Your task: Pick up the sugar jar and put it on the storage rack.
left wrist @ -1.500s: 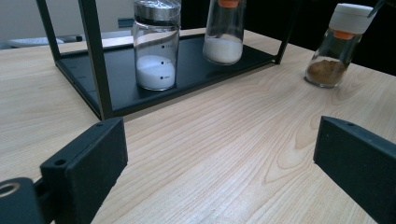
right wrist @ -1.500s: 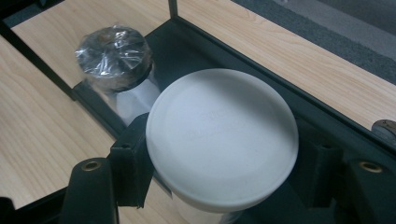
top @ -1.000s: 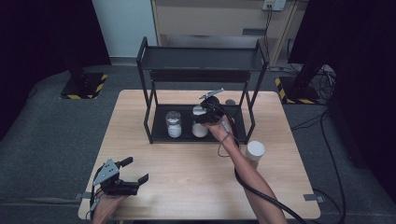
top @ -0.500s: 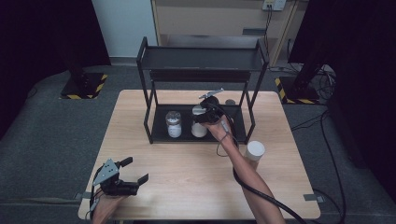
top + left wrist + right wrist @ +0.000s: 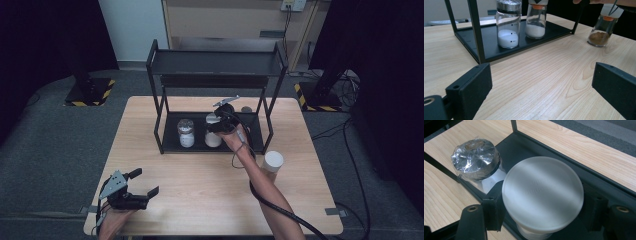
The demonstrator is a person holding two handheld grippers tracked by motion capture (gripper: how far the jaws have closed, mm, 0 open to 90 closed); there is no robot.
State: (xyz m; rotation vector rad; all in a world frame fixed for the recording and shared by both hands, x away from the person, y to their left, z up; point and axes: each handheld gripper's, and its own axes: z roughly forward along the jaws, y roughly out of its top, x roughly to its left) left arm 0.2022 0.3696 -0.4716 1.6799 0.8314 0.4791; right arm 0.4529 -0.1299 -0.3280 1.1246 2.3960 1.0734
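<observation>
The right gripper sits in the middle of the high view, over the bottom tray of the black rack. Its fingers are pulled in tight around the white-capped jar, just under the big round cap. That jar stands on the tray, right beside the foil-topped jar, which has white powder in it too.

I think the job now is to set the jar down well and let it go. The fingers should open slowly, so the jar does not tip. They should go wide enough to pass the cap, which is wider than the neck. Then the hand should go straight up and back toward the lower right, away from the foil jar. The left finger is very near that jar, so a sideways swing could knock it.

The left gripper waits at the lower left over the bench, fingers wide, nothing in them. A third jar stands on the bench to the right of the rack.
</observation>
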